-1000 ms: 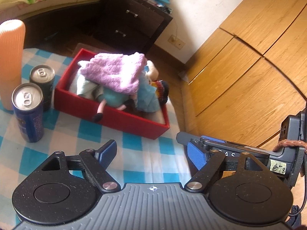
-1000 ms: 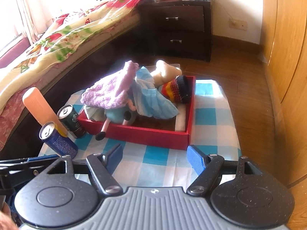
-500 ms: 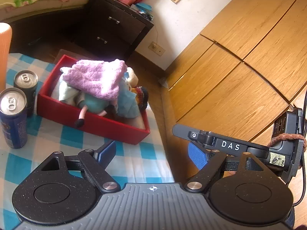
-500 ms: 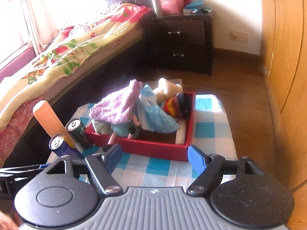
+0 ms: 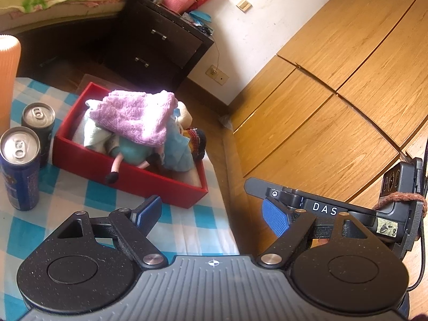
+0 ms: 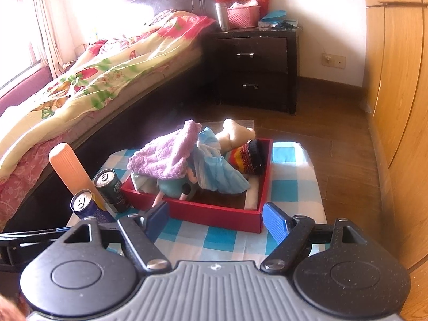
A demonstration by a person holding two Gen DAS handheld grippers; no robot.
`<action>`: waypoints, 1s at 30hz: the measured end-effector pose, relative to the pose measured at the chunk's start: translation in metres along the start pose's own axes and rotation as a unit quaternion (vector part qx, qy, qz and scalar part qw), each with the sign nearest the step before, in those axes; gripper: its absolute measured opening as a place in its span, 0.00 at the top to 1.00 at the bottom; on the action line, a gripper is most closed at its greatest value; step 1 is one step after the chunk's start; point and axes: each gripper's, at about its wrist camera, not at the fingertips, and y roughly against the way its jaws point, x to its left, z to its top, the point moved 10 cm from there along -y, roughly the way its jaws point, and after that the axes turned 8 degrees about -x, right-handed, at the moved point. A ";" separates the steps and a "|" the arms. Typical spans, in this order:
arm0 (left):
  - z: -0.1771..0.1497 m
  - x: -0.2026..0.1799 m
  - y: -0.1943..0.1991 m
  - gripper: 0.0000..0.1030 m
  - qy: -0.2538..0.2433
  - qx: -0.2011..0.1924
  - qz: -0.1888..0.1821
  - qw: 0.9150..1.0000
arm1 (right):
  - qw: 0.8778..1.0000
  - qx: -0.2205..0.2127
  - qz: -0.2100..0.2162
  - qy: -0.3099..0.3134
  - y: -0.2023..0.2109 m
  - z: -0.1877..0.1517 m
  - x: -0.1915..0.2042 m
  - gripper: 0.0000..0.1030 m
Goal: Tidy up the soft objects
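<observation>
A red box (image 5: 128, 176) (image 6: 214, 214) stands on a small table with a blue-and-white checked cloth (image 5: 88, 195) (image 6: 283, 184). It holds a pile of soft things: a purple towel (image 5: 136, 115) (image 6: 165, 155) on top, a light blue cloth (image 6: 219, 171), a doll with a striped knit hat (image 6: 248, 155) and a plush with thin legs (image 5: 117, 165). My left gripper (image 5: 212, 214) is open and empty, above the table's near edge. My right gripper (image 6: 216, 219) is open and empty, in front of the box.
Two drink cans (image 5: 18, 160) (image 5: 38, 123) and an orange ribbed cylinder (image 5: 8, 75) stand left of the box. A bed (image 6: 80, 80) lies to the left, a dark nightstand (image 6: 251, 69) behind, wooden wardrobe doors (image 6: 396, 80) to the right.
Both grippers have pulled back and up from the box, so it looks smaller and farther in the right wrist view. Both stay open and empty. The pile has not moved.
</observation>
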 end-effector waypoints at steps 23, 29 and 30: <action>0.005 -0.003 0.007 0.21 0.046 -0.010 -0.063 0.997 | 1.000 -0.009 0.006 -0.009 0.004 0.005 -0.001 0.46; 0.009 0.000 0.008 0.19 0.115 -0.004 -0.112 0.987 | 1.000 -0.010 0.015 -0.019 0.006 0.006 -0.001 0.46; 0.009 0.002 0.009 0.19 0.129 -0.004 -0.118 0.985 | 1.000 -0.010 0.015 -0.019 0.006 0.007 -0.001 0.46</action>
